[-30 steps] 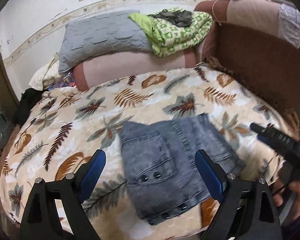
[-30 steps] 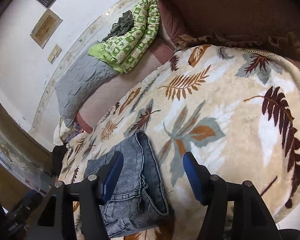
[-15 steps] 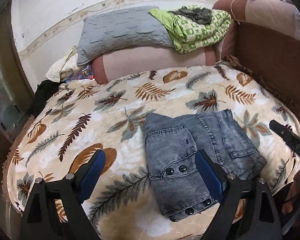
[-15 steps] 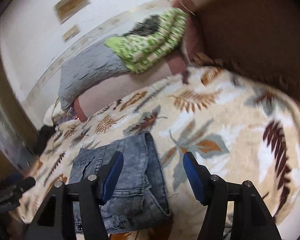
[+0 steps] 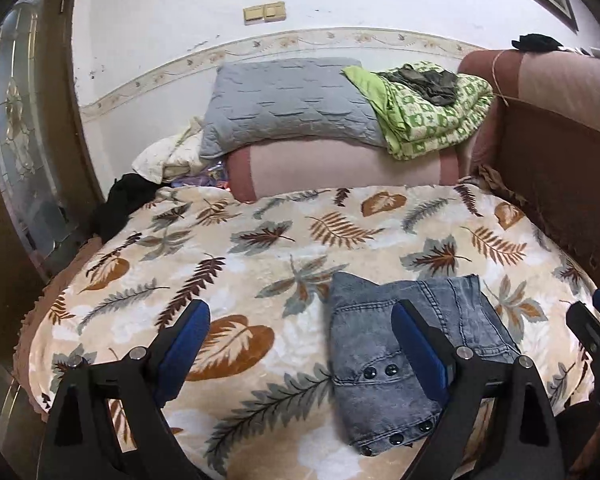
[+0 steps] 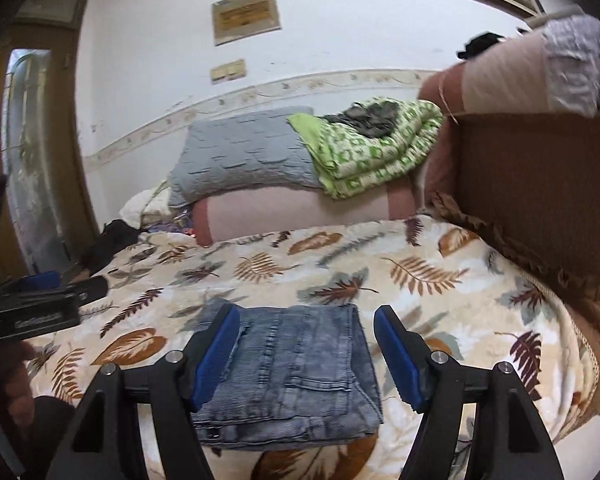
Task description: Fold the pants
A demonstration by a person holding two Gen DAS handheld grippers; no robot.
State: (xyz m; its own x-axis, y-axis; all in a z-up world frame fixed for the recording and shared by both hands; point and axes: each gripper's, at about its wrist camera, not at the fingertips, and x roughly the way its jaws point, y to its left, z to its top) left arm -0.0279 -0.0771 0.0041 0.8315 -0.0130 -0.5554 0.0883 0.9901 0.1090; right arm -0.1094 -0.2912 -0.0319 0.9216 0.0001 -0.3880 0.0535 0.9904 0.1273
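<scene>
Both grippers, left gripper [image 5: 300, 344] and right gripper [image 6: 306, 352], hovering with jaws apart, gripping nothing, above folded pants [image 6: 296, 372] lying on the bed [image 5: 340, 236].

White lettering runs along the left claw [image 6: 40, 312] body in the right wrist view, too blurred to read.

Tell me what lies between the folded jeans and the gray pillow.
In the left wrist view, only the leaf-print blanket and then the pink bolster under the gray pillow lie beyond the folded jeans; nothing rests on that stretch of blanket.
</scene>
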